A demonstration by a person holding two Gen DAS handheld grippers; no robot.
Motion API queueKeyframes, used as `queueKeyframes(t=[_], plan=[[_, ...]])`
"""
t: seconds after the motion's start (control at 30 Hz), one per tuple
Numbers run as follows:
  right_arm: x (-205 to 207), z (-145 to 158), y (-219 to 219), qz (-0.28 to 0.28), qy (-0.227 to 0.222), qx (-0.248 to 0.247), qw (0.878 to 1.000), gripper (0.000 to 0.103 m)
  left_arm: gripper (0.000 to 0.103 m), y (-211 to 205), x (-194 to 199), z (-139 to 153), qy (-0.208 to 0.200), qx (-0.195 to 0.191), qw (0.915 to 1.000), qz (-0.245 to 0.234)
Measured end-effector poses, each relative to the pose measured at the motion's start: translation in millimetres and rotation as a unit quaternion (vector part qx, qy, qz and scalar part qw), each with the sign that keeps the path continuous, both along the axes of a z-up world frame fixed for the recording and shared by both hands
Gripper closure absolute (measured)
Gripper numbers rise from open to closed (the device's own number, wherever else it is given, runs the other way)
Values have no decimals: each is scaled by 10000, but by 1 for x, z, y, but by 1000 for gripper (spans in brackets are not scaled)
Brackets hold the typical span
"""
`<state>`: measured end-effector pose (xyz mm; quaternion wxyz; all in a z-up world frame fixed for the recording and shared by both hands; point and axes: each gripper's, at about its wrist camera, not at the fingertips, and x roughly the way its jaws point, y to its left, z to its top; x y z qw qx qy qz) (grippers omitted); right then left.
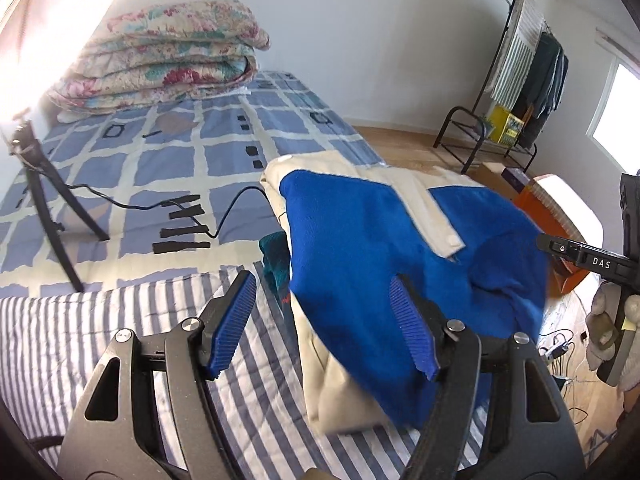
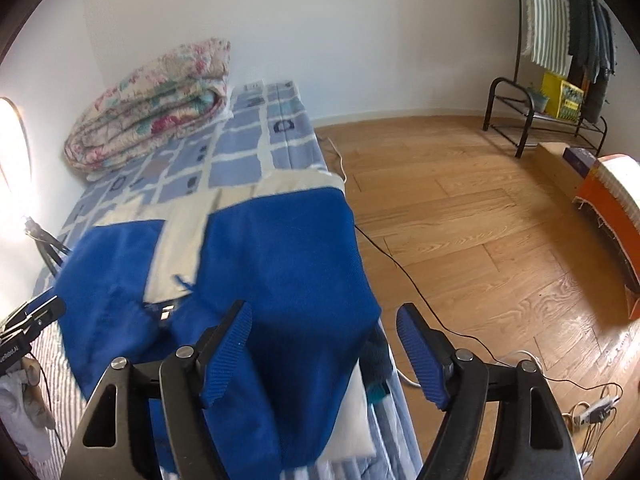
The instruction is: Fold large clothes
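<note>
A folded blue and cream garment (image 1: 360,240) lies on the bed (image 1: 160,160), near its right edge. In the left wrist view my left gripper (image 1: 324,324) stands open just over the garment's near left corner. Its right pad hangs over the blue cloth and its left pad over the striped sheet (image 1: 120,320). Seen from the right wrist, the same garment (image 2: 280,260) fills the middle of the picture. My right gripper (image 2: 324,354) is open above the garment's near right corner, at the edge of the bed (image 2: 248,160). Neither pair of pads presses on cloth.
A folded floral quilt (image 1: 168,52) sits at the bed's far end. A small tripod (image 1: 44,192) with a black cable stands on the bed at left. Teal cloth (image 1: 276,264) pokes out under the garment. Wooden floor (image 2: 480,220), a clothes rack (image 2: 560,40), an orange box (image 2: 612,208) and a power strip (image 2: 596,408) lie to the right.
</note>
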<state>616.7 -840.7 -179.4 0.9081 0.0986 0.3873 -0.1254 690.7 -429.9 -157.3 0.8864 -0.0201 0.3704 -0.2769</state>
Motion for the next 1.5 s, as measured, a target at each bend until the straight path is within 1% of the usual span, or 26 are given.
queueKeyframes(t=[0.07, 0.23, 0.3, 0.4, 0.47, 0.6, 0.63, 0.67, 0.7, 0.77, 0.9, 1.1, 1.2, 1.23, 1.27, 1.3, 1.37, 1.5], plan=[[-12, 12, 9, 6, -84, -64, 9999, 26, 31, 8, -16, 12, -111, -26, 9999, -1], [-57, 52, 41, 67, -386, -209, 9990, 26, 31, 33, -61, 48, -328, -117, 9994, -3], [-75, 68, 57, 172, -482, -236, 9984, 26, 31, 46, -84, 68, -447, -134, 9989, 6], [-107, 97, 86, 280, -599, -431, 9969, 26, 31, 66, -122, 98, -596, -220, 9980, 4], [-126, 113, 105, 300, -640, -513, 9962, 25, 31, 78, -149, 117, -733, -209, 9971, 1], [-171, 140, 144, 452, -787, -566, 9943, 23, 31, 104, -206, 148, -881, -258, 9958, -66], [-182, 144, 152, 501, -810, -562, 9939, 22, 28, 108, -216, 152, -900, -254, 9956, -71], [-193, 149, 161, 542, -843, -590, 9932, 21, 24, 114, -232, 158, -935, -254, 9952, -93], [-205, 153, 170, 539, -861, -648, 9927, 20, 22, 121, -248, 164, -994, -259, 9947, -94], [-227, 159, 186, 585, -907, -683, 9918, 18, 22, 132, -275, 171, -1093, -247, 9937, -97], [-276, 166, 212, 643, -1072, -567, 9905, 16, 21, 152, -331, 184, -1270, -227, 9916, -90], [-337, 163, 244, 654, -1218, -674, 9881, 14, 17, 172, -398, 187, -1485, -78, 9889, -76], [-361, 160, 256, 651, -1298, -796, 9862, 12, 14, 178, -425, 186, -1602, 10, 9870, -124], [-368, 159, 260, 645, -1318, -849, 9855, 11, 10, 179, -431, 185, -1643, 25, 9863, -125], [-376, 158, 263, 620, -1343, -908, 9848, 5, 6, 182, -441, 184, -1705, 38, 9853, -113], [-384, 157, 266, 567, -1399, -950, 9840, 0, 4, 185, -451, 183, -1753, 30, 9845, -109], [-397, 154, 271, 541, -1502, -1001, 9821, 0, 4, 189, -466, 180, -1807, 6, 9835, -102], [-412, 146, 279, 568, -1550, -1026, 9809, 0, 1, 195, -489, 174, -1807, -41, 9835, -108]])
